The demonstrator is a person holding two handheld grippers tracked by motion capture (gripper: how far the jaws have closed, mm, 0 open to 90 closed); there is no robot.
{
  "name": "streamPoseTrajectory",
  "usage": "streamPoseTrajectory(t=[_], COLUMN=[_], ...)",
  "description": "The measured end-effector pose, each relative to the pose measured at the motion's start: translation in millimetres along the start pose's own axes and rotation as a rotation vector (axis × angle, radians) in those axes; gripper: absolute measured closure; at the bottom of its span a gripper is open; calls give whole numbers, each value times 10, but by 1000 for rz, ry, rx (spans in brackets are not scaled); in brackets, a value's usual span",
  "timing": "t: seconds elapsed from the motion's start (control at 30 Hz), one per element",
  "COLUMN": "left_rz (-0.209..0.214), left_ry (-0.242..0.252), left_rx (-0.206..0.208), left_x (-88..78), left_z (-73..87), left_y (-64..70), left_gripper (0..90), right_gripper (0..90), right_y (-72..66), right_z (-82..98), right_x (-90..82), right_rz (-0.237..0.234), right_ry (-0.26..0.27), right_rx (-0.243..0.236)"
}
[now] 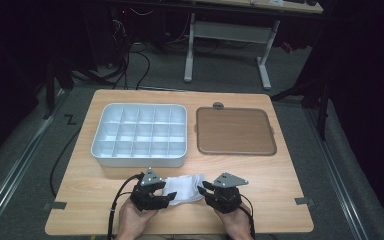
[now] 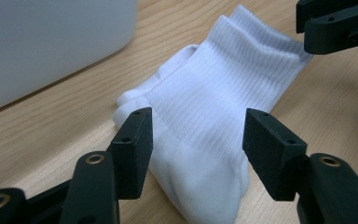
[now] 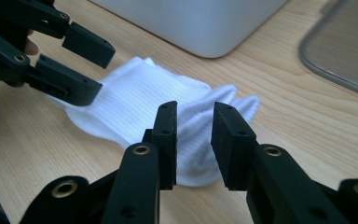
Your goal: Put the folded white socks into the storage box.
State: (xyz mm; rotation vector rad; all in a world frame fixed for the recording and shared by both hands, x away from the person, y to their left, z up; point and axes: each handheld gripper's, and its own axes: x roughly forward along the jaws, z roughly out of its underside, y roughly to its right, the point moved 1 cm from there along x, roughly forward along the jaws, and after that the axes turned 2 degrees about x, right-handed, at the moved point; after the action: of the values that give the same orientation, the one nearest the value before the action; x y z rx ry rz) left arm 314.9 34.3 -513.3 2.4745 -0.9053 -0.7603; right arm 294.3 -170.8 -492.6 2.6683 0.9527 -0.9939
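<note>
A wooden table (image 1: pixel 80 200) seen from above, with a person's two hands coming in from the near edge, each holding a black two-jaw gripper. Between the grippers, near the front edge, lies a white sock (image 1: pixel 185 187), flat and folded on the wood.

The left gripper (image 1: pixel 169 199) points rightward at one end of the sock. In the left gripper view its jaws stand wide apart, one on each side of the sock (image 2: pixel 205 130), with a clear gap between each pad and the ribbed cloth; nothing is gripped.

The right gripper (image 1: pixel 203 189) points leftward at the other end. In the right gripper view its jaws stand narrow, with a small gap between them, above the bunched end of the sock (image 3: pixel 186 121); the pads do not press on the cloth. The left gripper (image 3: pixel 81 67) shows farther off in that view, over the sock's far end.

Behind the sock, toward the table's middle, sits a white tray (image 1: pixel 96 145) divided into many small square compartments. To its right, just beside it, lies a flat brown lid (image 1: pixel 235 131) with rounded corners and a small tab on its far edge.
</note>
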Motion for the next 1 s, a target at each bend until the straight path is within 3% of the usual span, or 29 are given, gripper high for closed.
streamPoseTrajectory(t=[0.13,0.33,0.47,0.73,0.8,0.9,1.0], left_rz=[-10,-25,-38,-59,-65,-70,-72], left_ry=[1,-1,-7,-20,-19,-21,-20], left_rx=[22,34,56,62,68,63,65], left_x=[-23,-10,10,63,73,84,86], left_z=[46,95,142,194,206,219,221], left_y=[5,-24,-33,-65,-70,-78,-79], left_gripper=[424,417,415,419,420,420,420], right_gripper=[697,697,683,594,627,775,866], right_y=[-40,-26,-11,-26,-20,-17,-29], right_z=[-29,10,38,59,73,89,85], right_x=[79,210,231,253,276,293,273], right_rz=[-17,-17,-27,-30,-28,-26,-18], right_ry=[-5,-64,-80,-93,-98,-112,-107], right_rx=[-11,-17,-14,-19,-21,-24,-37])
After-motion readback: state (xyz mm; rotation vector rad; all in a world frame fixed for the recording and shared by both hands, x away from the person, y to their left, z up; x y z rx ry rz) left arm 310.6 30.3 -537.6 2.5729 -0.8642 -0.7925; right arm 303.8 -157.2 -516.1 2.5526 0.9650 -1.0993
